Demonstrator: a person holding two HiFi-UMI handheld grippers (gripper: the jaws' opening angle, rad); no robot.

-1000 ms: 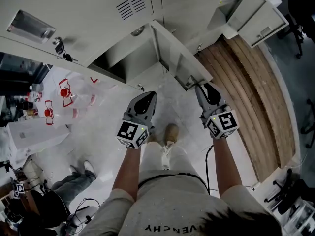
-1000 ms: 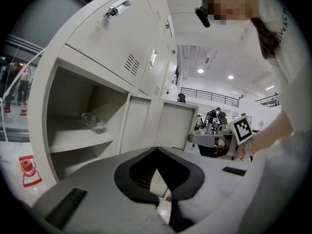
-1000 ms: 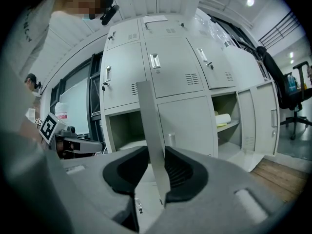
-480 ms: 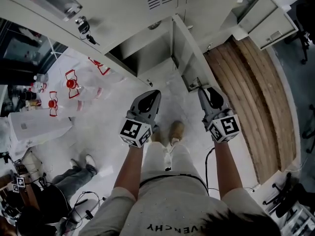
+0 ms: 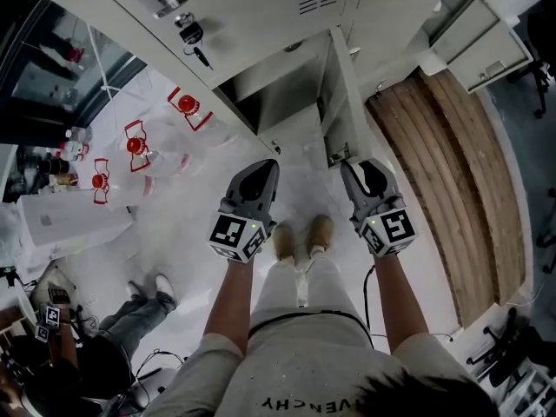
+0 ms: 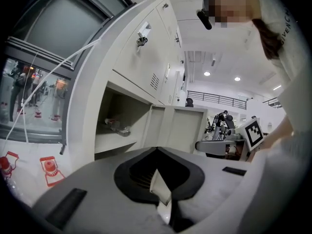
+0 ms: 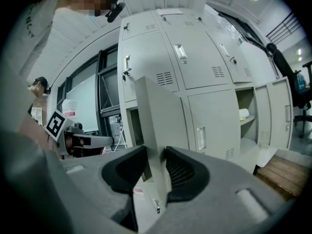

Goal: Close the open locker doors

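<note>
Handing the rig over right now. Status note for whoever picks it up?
Right gripper: on the free edge of the lower locker door, and the pads look to touch both faces. Its jaws have just been opening.
Left gripper: shut, empty, off to the side.
Done: no door closed yet; this one sticks straight out.
Left: swing it shut, then close the far-right locker door.

Red-white cones on floor, left; wood-plank strip rt; bystander's legs, shoes btm left.
</note>
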